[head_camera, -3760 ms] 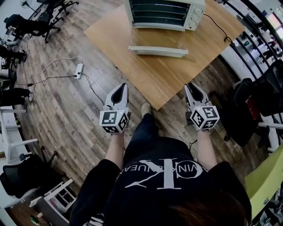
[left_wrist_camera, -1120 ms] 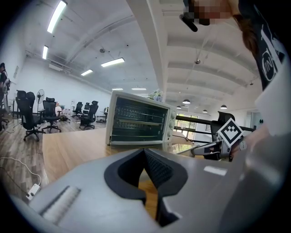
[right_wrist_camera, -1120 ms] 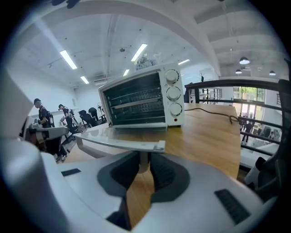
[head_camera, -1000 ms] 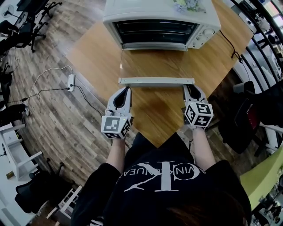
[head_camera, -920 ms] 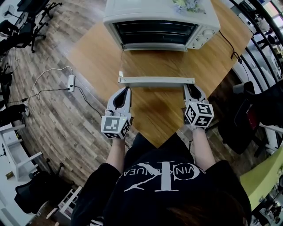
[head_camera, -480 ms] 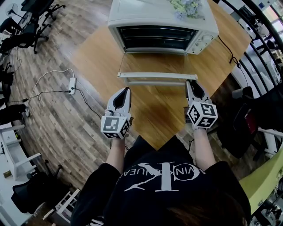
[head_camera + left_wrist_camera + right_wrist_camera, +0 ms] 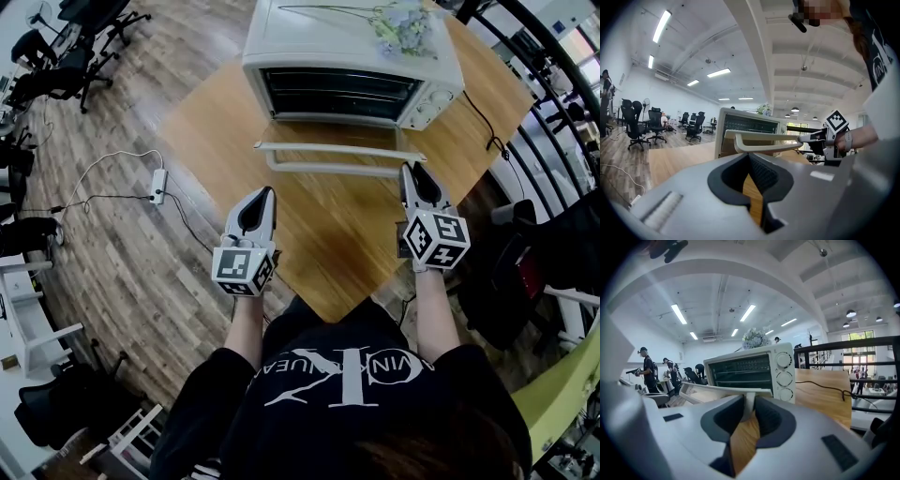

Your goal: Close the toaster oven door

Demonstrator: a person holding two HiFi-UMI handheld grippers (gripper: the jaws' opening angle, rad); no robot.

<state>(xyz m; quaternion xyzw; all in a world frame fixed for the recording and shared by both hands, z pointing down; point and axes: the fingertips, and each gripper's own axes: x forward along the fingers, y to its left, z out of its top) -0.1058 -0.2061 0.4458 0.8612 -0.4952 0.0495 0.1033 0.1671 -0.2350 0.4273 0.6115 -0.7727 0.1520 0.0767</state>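
- The toaster oven [image 7: 352,56] stands at the 12 o'clock end of the counter [image 7: 328,248]. Its door [image 7: 337,148] is open and tilted partway up.
- The right gripper [image 7: 409,169] is at the door's 3 o'clock end, its jaws closed on the end post of the door handle [image 7: 748,405].
- The left gripper [image 7: 265,192] hovers at 7 o'clock of the door, apart from it, with its jaws together and empty.

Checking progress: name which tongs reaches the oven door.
The right tongs: its tips grip the right end of the white toaster oven door; the left tongs hangs short.
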